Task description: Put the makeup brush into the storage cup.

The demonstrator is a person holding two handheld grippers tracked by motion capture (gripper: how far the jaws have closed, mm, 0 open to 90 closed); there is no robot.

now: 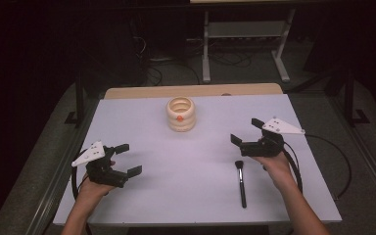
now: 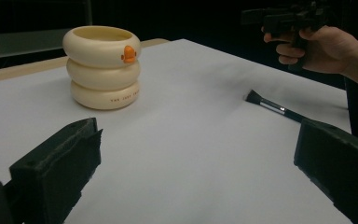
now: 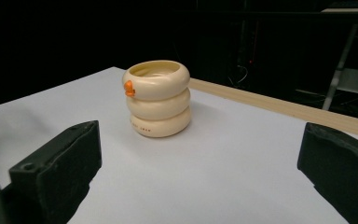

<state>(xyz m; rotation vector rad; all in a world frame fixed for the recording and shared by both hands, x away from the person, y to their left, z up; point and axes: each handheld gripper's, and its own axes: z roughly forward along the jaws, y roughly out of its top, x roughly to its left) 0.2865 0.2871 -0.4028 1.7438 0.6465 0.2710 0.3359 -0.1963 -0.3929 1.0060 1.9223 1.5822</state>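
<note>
A: Entry. Brush [image 1: 240, 182] lies flat on the white worktop [image 1: 186, 196], bristle end away from the person, black handle running back toward the near edge. It sits just in front of and below the right gripper [image 1: 246, 132], not touching it.

B: How will it handle?

A: My guess is light and thin. Handle looks stiff and smooth, maybe slippery; there's a shiny metal band behind the bristles. Bristles are soft, so no good as a hold. I'd take it mid-handle, across its width. Lying this low on the worktop, the jaws would need to come nearly down to the surface.

B: Gripper states?

A: Right gripper has its jaws spread wide, nothing between them. Left gripper [image 1: 129, 159] the same, wide apart and empty, held over the near left of the worktop, well apart from the brush.

B: Anything else out there?

A: A cream cup [image 1: 180, 113] shaped like three stacked rings, with a small orange mark on the side, standing upright toward the far middle. Open top. Well apart from the brush and from both grippers. Looks rigid; whether heavy, cannot tell.
</note>
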